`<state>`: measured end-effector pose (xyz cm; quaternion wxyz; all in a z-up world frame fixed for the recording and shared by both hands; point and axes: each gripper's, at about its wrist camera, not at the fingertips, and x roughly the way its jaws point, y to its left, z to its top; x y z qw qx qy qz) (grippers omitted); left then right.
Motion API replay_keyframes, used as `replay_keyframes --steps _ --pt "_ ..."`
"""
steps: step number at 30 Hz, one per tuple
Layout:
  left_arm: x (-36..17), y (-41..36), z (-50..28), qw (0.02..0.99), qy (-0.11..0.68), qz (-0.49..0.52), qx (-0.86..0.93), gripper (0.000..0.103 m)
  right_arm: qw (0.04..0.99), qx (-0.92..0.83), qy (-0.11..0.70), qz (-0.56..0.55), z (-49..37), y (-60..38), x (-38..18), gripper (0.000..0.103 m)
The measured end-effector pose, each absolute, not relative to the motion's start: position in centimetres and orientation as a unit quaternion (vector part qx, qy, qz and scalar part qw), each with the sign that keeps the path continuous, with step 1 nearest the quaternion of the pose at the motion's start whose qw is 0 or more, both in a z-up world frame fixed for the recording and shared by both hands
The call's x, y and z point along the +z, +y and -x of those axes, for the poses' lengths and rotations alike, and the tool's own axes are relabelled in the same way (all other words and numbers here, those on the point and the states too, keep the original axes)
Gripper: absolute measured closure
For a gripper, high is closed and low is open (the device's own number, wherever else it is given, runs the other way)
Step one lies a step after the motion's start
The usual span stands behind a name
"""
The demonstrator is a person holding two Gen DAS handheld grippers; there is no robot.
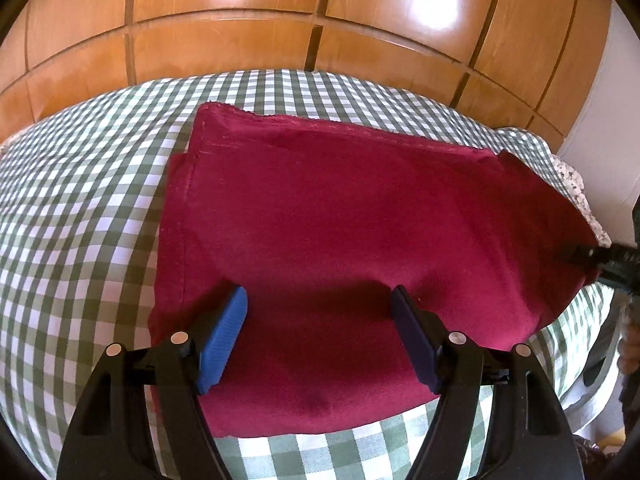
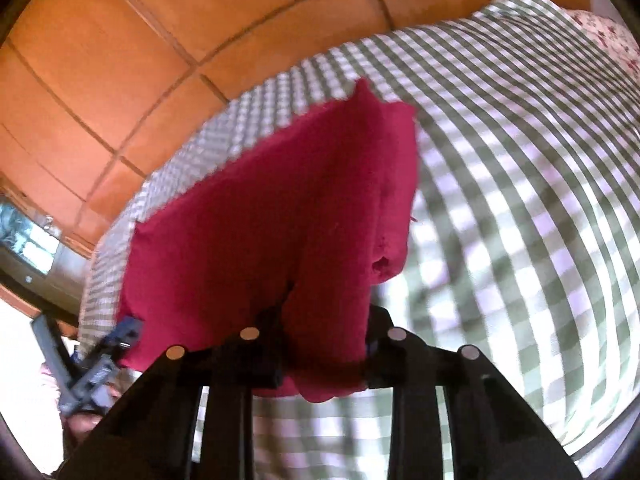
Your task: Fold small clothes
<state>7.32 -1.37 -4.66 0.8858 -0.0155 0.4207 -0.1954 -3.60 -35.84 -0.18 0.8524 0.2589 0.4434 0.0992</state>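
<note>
Blue ribbed fingers (image 1: 224, 340) of the left gripper (image 1: 320, 312) stand wide apart, their tips resting low over a dark red cloth (image 1: 340, 232) with nothing pinched between them. That cloth lies mostly flat on a green-and-white checked cover (image 1: 80, 208), with a hemmed edge along its far side and a second layer showing at its left border. Its near edge sits just behind the gripper's black arms.

From the right wrist view, the right gripper (image 2: 320, 360) has drawn its jaws narrow and is clamped on the near end of the same red cloth (image 2: 260, 220). Fabric bunches between the black arms and rises in a gathered fold, with a loose flap hanging off to the right side. This picture is blurred, so the pads themselves cannot be made out under the cloth.

At the right edge of the left wrist view, that cloth's corner is lifted clear of the cover, and a dark tool part touches it there.

Beyond the checked cover stands glossy orange-brown wooden panelling (image 1: 240, 40). A floral-patterned fabric (image 1: 576, 192) peeks out at the cover's far right edge.
</note>
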Motion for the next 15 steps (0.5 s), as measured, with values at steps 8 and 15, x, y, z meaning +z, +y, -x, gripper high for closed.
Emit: replay_keyframes --steps 8,15 --pt "-4.5 -0.6 -7.1 0.883 0.418 0.04 -0.207 0.031 0.865 0.186 0.411 -0.218 1.1 -28.5 5.2 0.081" --pt "-3.1 4.6 -7.3 0.859 0.416 0.17 -0.246 0.031 0.851 0.28 0.419 -0.147 -0.1 -17.9 5.6 0.085"
